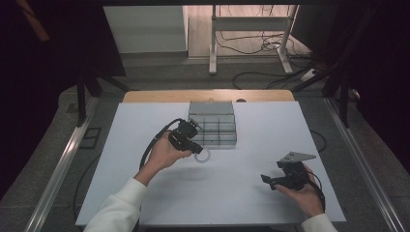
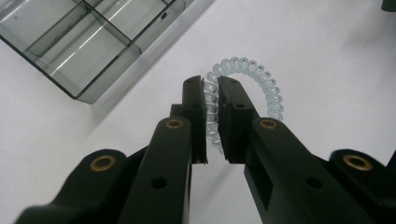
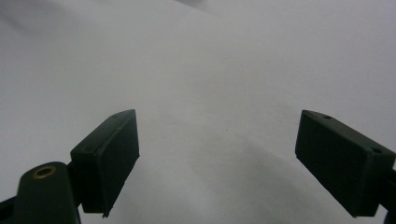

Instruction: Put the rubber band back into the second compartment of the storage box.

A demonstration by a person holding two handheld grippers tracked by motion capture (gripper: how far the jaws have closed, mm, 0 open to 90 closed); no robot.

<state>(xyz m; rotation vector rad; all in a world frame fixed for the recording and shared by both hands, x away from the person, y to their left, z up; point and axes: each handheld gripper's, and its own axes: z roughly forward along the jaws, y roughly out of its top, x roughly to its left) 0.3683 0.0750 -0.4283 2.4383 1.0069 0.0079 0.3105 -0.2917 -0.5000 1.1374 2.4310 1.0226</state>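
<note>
while pinched shut, gripper (image 2: 212, 100) on hair tie (image 2: 261, 79)

A grey divided organizer box (image 1: 212, 123) is sitting toward the far middle of the counter (image 1: 261, 193), on the white sheet covering it. In the left gripper view, its clear walls are splitting it into several open compartments (image 2: 93, 42). A strip of bare wood (image 1: 159, 96) is showing along the counter's far edge. Beyond it, a white metal stand (image 1: 212, 43) is standing on the floor, with dark cables (image 1: 251, 43) lying loose around its legs. A metal rail (image 1: 60, 164) is running along the counter's left side.
</note>
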